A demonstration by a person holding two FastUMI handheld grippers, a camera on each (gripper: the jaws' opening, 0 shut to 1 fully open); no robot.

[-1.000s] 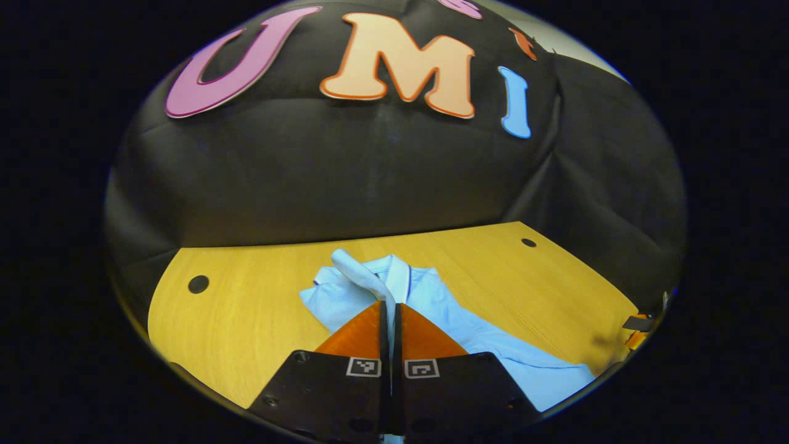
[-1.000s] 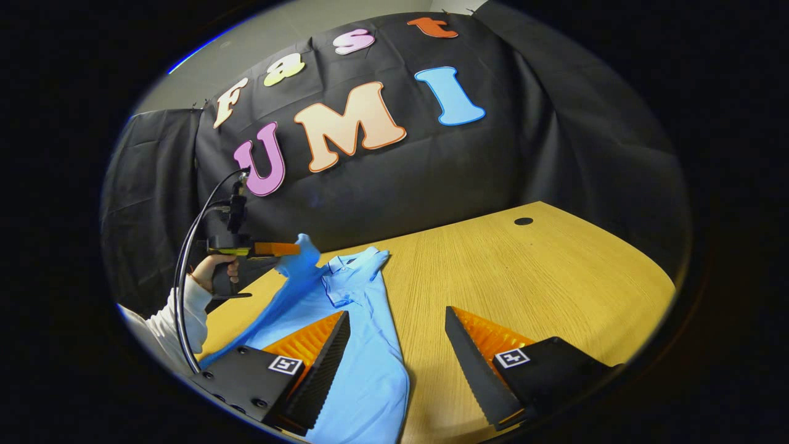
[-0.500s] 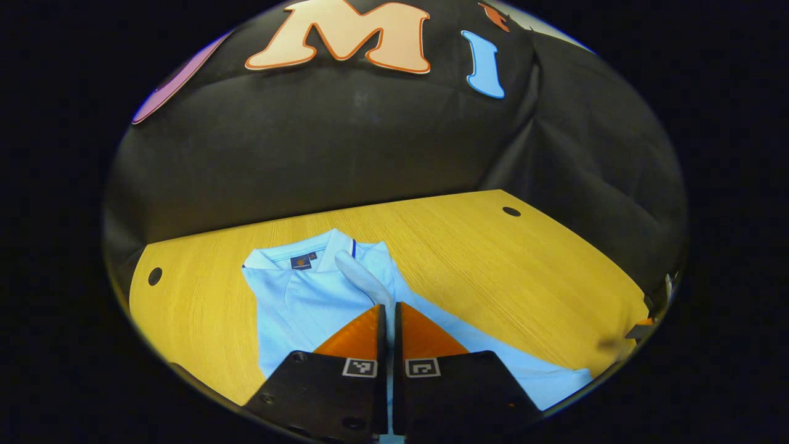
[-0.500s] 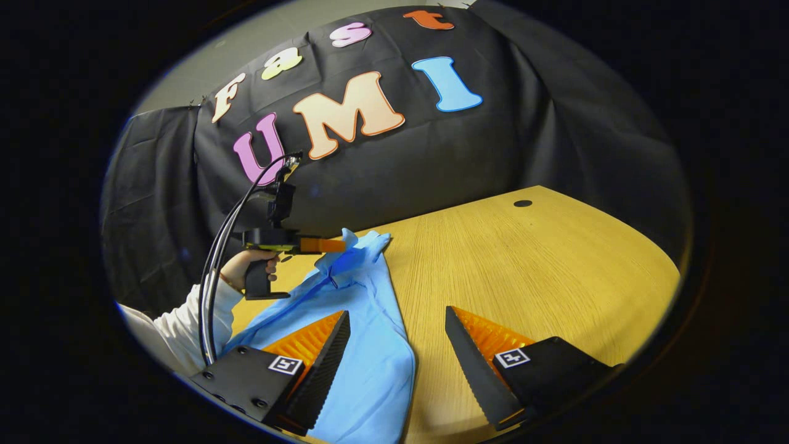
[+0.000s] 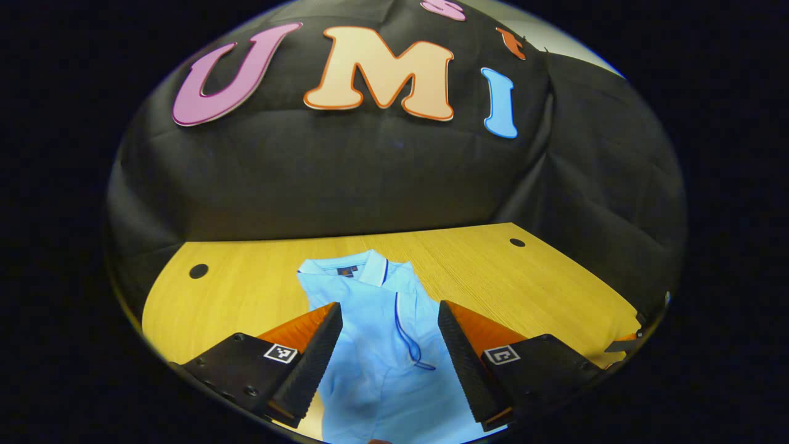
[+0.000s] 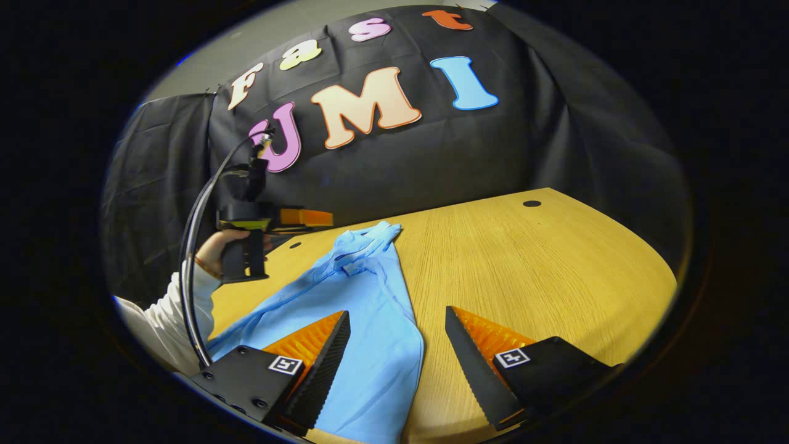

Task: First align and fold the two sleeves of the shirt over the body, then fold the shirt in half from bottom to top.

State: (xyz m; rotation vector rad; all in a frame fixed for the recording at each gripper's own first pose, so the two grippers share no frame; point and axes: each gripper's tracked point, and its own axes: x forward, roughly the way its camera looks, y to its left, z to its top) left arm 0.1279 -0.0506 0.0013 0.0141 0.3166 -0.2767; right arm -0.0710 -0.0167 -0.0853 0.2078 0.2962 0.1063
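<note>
With both sleeves seemingly folded, the left gripper (image 5: 389, 345) and right gripper (image 6: 397, 351), jaws apart, should pinch the shirt (image 5: 382, 333) hem corners evenly.

The left gripper (image 5: 389, 345) has its two fingers spread wide apart, gripping nothing. In the right gripper view the same left gripper (image 6: 308, 217) is held level in the air by a hand (image 6: 217, 248) wrapped around its handle, with a light sleeve (image 6: 163, 317) on the forearm. The right gripper (image 6: 397, 364) is also spread wide apart with nothing between its fingers.
</note>
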